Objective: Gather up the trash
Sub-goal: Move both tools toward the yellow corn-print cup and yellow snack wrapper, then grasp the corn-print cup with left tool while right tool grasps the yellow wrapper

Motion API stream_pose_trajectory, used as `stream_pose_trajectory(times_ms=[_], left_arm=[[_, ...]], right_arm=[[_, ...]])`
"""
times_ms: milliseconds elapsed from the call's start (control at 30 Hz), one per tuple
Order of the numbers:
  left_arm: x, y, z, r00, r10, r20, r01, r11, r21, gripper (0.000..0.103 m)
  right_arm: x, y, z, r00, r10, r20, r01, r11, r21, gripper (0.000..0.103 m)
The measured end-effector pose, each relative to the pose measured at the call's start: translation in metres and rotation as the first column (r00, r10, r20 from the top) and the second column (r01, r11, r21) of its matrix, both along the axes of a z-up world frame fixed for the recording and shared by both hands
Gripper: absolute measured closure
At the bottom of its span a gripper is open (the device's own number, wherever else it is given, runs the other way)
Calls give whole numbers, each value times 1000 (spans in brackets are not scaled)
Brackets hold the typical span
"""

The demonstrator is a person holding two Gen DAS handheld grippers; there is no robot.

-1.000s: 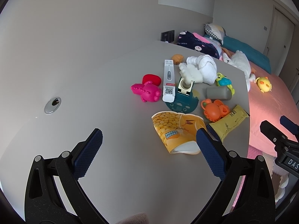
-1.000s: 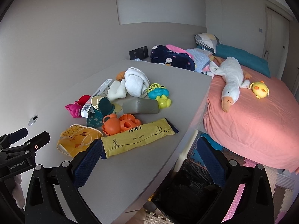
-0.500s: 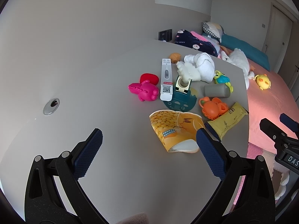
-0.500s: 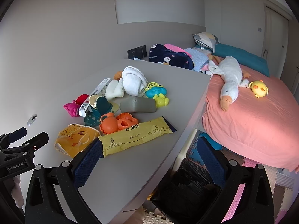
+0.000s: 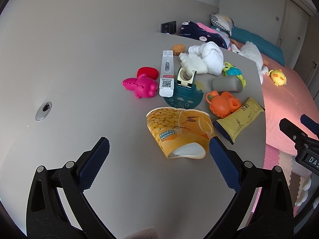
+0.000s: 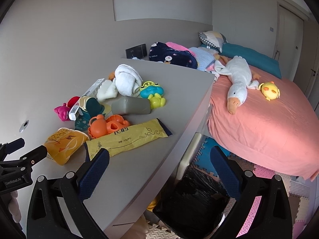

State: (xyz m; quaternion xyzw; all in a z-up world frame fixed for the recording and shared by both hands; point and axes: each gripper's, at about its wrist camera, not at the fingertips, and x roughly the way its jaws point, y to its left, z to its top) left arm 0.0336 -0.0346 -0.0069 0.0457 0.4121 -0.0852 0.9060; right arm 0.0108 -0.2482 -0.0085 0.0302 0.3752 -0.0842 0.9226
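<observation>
Both grippers idle over the grey desk (image 5: 69, 69), nothing collected yet. Left gripper (image 5: 159, 153): jaws spread wide, empty, low over the desk with its right pad just beside the flattened yellow corn-print paper cup (image 5: 179, 133), which lies on its side at the near end of the clutter. Risk 1: I judge that a squashed cup gives little to bite on; closing across the open mouth could fold it further or slide it along the smooth top. Risk 2: the yellow snack wrapper (image 6: 127, 139) lies just right of the cup, one end against the orange crab toy (image 6: 105, 126), so a sloppy pinch could drag the toy with it. Risk 3: trash and non-trash are interleaved; the pink toy (image 5: 140, 85), the white thermometer box (image 5: 167, 73), the teal tape dispenser (image 5: 184, 91) and the rolled white towel (image 6: 127, 79) sit packed together, and I may grab the wrong item. Right gripper (image 6: 159, 157): jaws also wide apart and empty, hovering past the desk edge above the black-lined trash bin (image 6: 191, 201) on the floor. Risk 4: the bin sits partly under the desk edge, so a release from over the desk could miss. Surface: matte grey, with a metal grommet (image 5: 43, 111) at far left. Room: a bedroom, a pink-sheeted bed (image 6: 269, 123) to the right with a plush goose (image 6: 238, 81), foam mats on the floor.
</observation>
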Motion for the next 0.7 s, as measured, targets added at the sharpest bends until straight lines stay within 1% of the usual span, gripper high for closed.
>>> stream_pose_trajectory(times_ms=[100,233,367,500,567,600,633,700], left_arm=[[6,-9,-7,1000,-14,-19,14,1000,5,6],[16,-19,-17,998,-30,-47,31,999,8,6],[25,-28,-27,997,-43,-65,45,999,27,6],[31,-30,-34,997,-46,-59,49,998,44,6],[36,-27,-36,997,-41,-64,42,999,26,7],[37,-25,-37,997,-41,-66,41,999,12,10],[39,-23,-37,997,-40,-65,41,999,5,10],[40,-20,-37,998,-40,-56,40,999,9,10]], right_arm=[[2,-12,-3,999,-35,0,35,999,34,3],[5,-21,-7,999,-44,-10,45,996,83,3],[9,-18,-9,1000,-20,-14,21,994,103,3],[16,-11,-11,1000,6,-27,-3,994,110,3],[20,-7,-14,999,13,-40,-8,993,121,3],[22,-6,-15,999,17,-46,-11,992,129,3],[25,-5,-17,998,19,-52,-12,991,135,3],[29,-1,-20,997,24,-68,-14,989,147,3]])
